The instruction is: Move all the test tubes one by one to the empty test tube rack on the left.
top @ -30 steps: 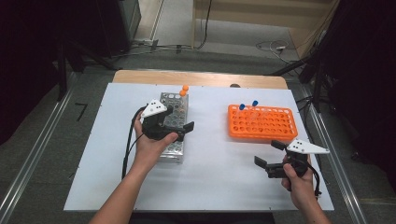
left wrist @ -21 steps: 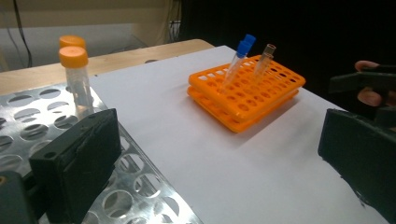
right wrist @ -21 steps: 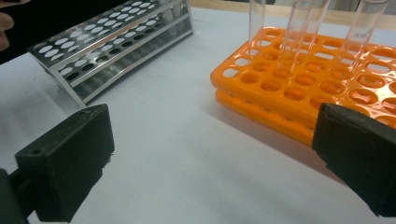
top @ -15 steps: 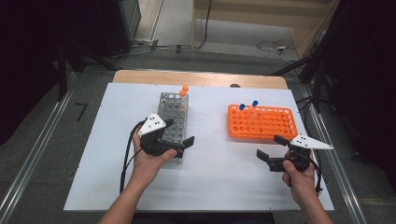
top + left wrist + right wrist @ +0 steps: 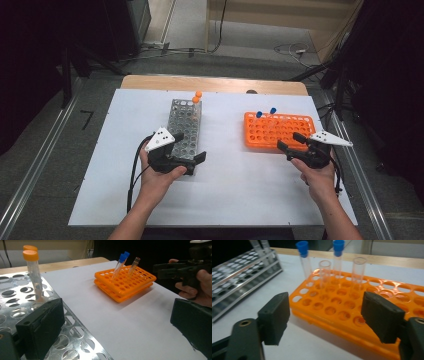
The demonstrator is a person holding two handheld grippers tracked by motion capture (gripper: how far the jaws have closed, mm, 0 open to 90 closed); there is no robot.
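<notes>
Tubes not moved yet, by my read: two orange-capped tubes (image 5: 195,98) sit at far end of metal rack (image 5: 183,127); two blue-capped (image 5: 265,113) plus clear ones stand in orange rack (image 5: 280,131) toward bench's right edge. Left gripper (image 5: 196,163), jaws open, empty, at metal rack's near end. Right gripper (image 5: 291,145) at orange rack's near-right corner, jaws just been closing, nothing between. Grab & transfer all left.

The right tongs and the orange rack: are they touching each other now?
Apart. In the right gripper view the right tongs stand open before the orange rack, nothing between the pads; they have just been closing. The high view shows them at its near edge.
</notes>
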